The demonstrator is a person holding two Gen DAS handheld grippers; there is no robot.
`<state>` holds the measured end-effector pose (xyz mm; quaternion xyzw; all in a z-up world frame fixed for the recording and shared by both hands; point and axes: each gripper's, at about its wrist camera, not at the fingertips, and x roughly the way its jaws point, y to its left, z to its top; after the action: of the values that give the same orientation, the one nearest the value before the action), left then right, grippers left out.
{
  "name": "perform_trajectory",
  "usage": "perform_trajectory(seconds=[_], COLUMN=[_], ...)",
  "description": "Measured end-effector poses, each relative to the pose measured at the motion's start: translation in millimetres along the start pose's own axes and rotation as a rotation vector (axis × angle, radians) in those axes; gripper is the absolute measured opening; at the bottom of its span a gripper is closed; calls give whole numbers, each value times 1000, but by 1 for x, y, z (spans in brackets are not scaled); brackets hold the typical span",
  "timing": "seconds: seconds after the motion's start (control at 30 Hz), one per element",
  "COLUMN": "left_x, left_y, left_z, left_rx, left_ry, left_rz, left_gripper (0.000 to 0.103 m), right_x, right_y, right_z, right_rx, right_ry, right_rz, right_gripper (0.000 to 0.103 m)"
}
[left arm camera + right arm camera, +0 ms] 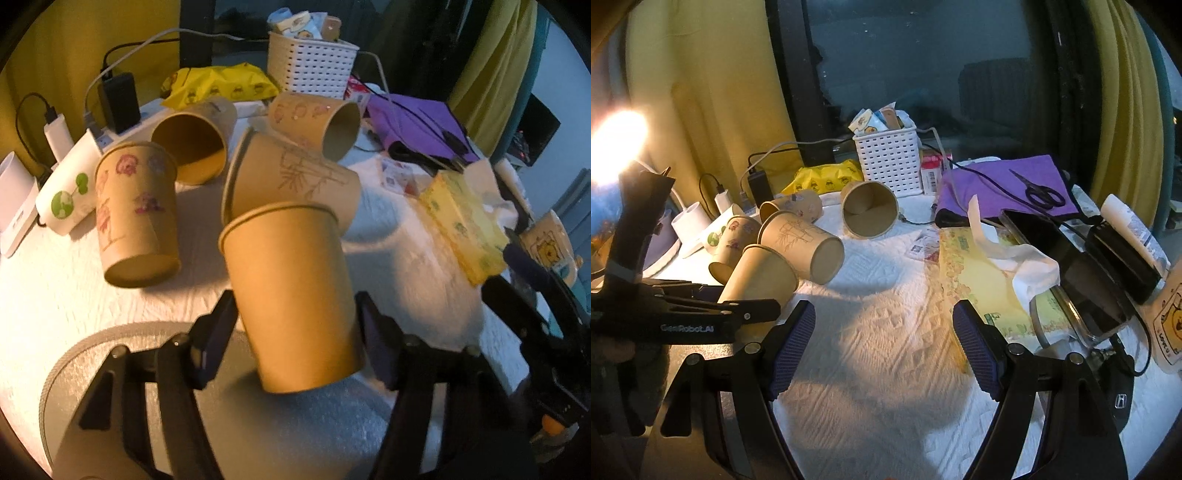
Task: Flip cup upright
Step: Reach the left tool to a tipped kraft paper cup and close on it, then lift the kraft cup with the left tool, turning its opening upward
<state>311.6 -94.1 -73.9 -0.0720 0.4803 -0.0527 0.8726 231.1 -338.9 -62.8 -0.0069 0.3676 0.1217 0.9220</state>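
Note:
My left gripper [295,325] is shut on a plain brown paper cup [288,295] and holds it tilted above the table, rim up and away; it also shows in the right wrist view [761,273]. Behind it a cup with a bamboo drawing [295,177] lies on its side. A cup with pink flowers [136,210] stands at the left. Two more cups [192,140] [317,123] lie on their sides farther back. My right gripper [884,332] is open and empty above the white cloth [886,369].
A white basket [312,62] stands at the back, with a yellow packet [221,85] beside it. Chargers and a power strip [118,103] lie at the left. A yellow tissue box [465,225], purple cloth [1004,184], scissors [1039,192] and a phone [1071,273] lie at the right.

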Motion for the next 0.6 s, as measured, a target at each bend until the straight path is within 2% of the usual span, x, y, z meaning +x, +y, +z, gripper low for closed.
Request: perform_trajectory(seconds=[0.33,0.6], left_x=[-46,-94], left_y=[4,25], left_z=[-34,-71], left_rx=[65,152], left_ry=[-50,-150], left_rz=[-78,-116], left_gripper=[65,65], right_x=[-31,-62], right_y=[35,77], right_z=[-5,-14], right_rx=[-34,-52], right_ry=[-17,-23], right_rz=[-42,-73], right_gripper=[80,80])
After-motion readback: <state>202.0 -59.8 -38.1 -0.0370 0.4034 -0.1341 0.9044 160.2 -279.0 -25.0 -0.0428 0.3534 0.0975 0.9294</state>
